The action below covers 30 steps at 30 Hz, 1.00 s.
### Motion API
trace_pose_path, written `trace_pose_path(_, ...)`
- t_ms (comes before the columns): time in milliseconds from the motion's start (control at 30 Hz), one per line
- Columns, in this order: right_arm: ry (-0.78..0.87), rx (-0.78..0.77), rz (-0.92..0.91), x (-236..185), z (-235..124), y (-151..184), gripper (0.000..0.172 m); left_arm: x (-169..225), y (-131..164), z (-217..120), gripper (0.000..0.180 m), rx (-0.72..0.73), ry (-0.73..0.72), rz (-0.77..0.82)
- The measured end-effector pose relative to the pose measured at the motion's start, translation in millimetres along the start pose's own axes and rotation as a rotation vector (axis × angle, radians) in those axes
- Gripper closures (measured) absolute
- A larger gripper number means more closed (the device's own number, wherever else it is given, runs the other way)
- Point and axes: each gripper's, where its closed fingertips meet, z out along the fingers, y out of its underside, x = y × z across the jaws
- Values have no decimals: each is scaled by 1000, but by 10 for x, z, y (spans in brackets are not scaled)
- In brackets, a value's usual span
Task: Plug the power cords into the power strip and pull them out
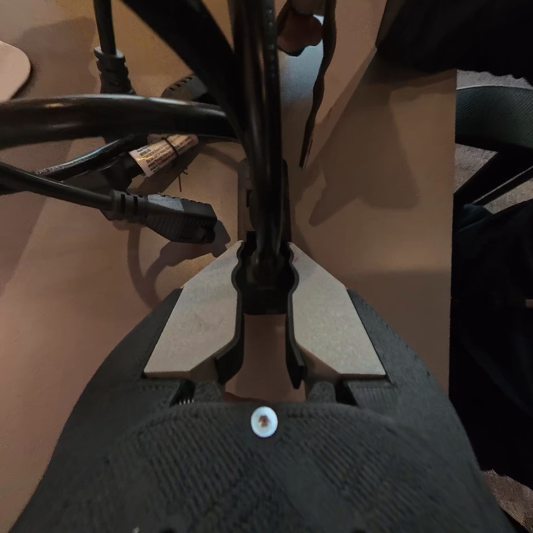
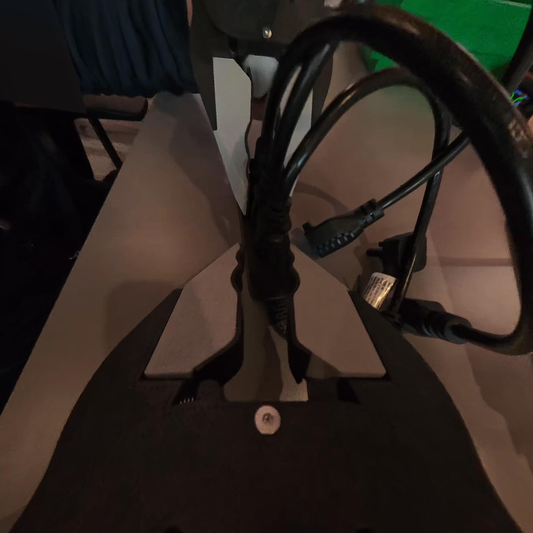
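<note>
Clamping a black moulded plug body [image 1: 264,277], the left claw [image 1: 264,256] has its cord running straight ahead along the finger axis; the right claw [image 2: 265,259] is closed likewise on a black ribbed plug [image 2: 269,259]. Loose black plugs [image 1: 173,219] lie on the tan desk [image 1: 72,288]. The power strip cannot be made out, and the socket faces are hidden
</note>
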Motion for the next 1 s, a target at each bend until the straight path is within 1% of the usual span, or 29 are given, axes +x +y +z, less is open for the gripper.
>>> trace_pose_path(100, 35, -30, -68, -36, -20, -17, 150, 1, -2, -2, 155, 40, 4, 9)
trace_pose_path(167, 2, 4, -82, -147, -35, -100, 153, 6, -3, -6, 155, 76, 28, -3)
trace_pose_path(233, -17, 19, -94, -233, -4, -148, 152, 8, 4, -17, 154, 86, 44, -13)
trace_pose_path(367, 56, -67, -174, -217, 119, -69, 147, 9, 1, -16, 155, 89, 38, -8)
trace_pose_path(533, 144, -139, -270, -201, 180, -28, 151, 8, 0, -17, 154, 92, 40, -14)
trace_pose_path(633, 191, -155, -319, -189, 168, -37, 152, 8, -1, -18, 154, 94, 39, -14)
trace_pose_path(700, 190, -140, -305, -171, 139, -36, 152, 8, -1, -18, 154, 94, 39, -14)
trace_pose_path(767, 172, -112, -244, -130, 88, -18, 153, 7, -2, -17, 154, 93, 38, -13)
trace_pose_path(833, 185, -79, -180, -37, 15, -6, 146, 7, -2, -17, 154, 92, 36, -11)
trace_pose_path(900, 175, -23, -120, 14, -39, -37, 145, 7, -1, -17, 154, 91, 34, -9)
trace_pose_path(933, 164, 13, -90, 30, -46, -71, 145, 7, -2, -17, 154, 90, 32, -8)
trace_pose_path(1000, 130, 57, -25, 63, 5, -94, 138, 9, -5, -14, 155, 91, 31, -7)
